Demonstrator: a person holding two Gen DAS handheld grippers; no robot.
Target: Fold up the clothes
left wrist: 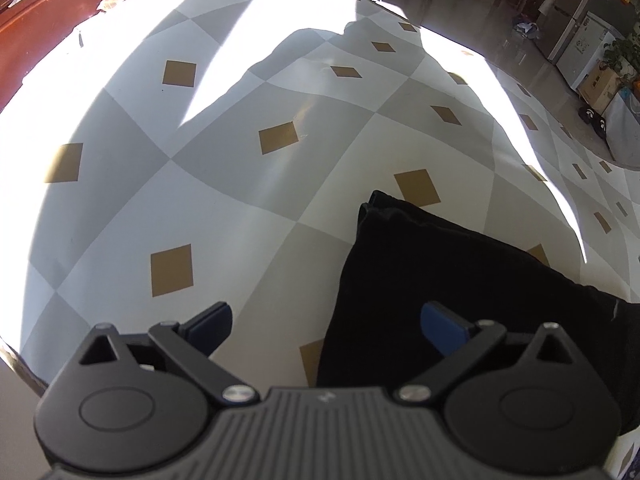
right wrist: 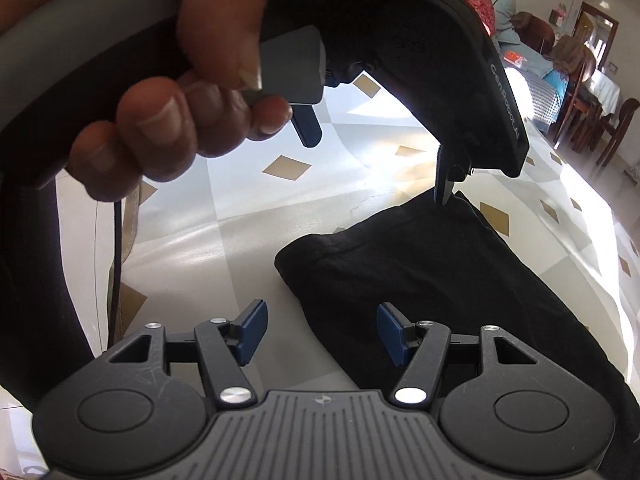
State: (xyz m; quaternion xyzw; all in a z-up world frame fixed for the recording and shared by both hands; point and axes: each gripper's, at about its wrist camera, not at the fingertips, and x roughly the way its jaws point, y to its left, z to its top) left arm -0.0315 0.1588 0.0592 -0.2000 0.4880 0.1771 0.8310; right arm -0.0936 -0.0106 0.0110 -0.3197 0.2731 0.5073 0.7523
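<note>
A folded black garment point(left wrist: 440, 272) lies flat on a table covered with a grey-and-white checked cloth with tan diamonds point(left wrist: 200, 168). My left gripper point(left wrist: 326, 330) is open wide above the garment's left edge, one blue pad over the fabric and the other over the bare tablecloth. In the right wrist view the black garment point(right wrist: 420, 272) runs from the middle to the lower right. My right gripper point(right wrist: 322, 332) hovers open over its near left edge, the pads not pressing on it. The left gripper point(right wrist: 376, 156), held by a hand point(right wrist: 168, 120), has one fingertip at the garment's far corner.
A red-brown wooden piece point(left wrist: 40, 28) borders the table at the far left. Beyond the table's far right edge are shiny floor and a fridge point(left wrist: 580, 32). Wooden chairs point(right wrist: 596, 120) and another table stand at the back right. Strong sunlight bands cross the tablecloth point(right wrist: 240, 224).
</note>
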